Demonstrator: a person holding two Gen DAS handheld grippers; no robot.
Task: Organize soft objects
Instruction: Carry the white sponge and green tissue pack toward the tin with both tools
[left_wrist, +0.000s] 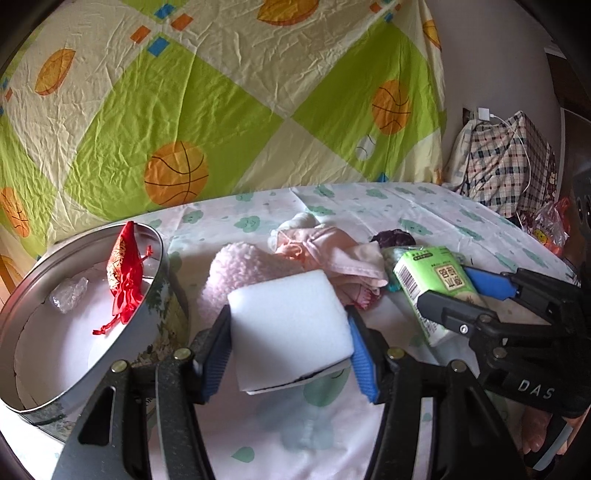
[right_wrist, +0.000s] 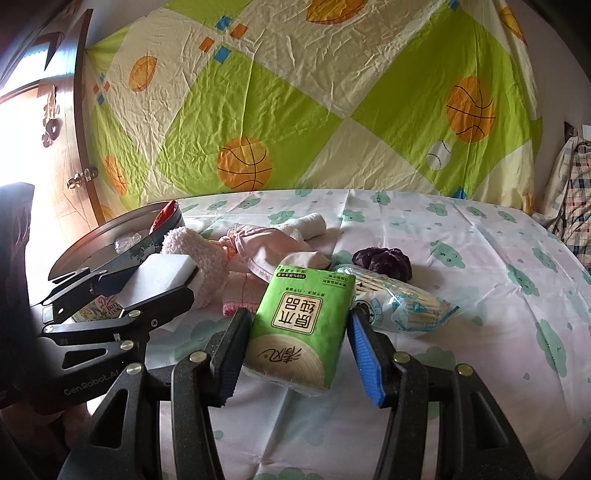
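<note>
A bedroom in a home. Shown by a bed sheet (right_wrist: 461, 258) printed with green clouds spread over a mattress, a basketball-patterned sheet (left_wrist: 221, 103) hanging behind it, a checked pillow (left_wrist: 506, 162) at the far right beside a charger (left_wrist: 484, 113) plugged into the wall, and a wooden door (right_wrist: 70, 155) with a brass knob at the far left.
</note>
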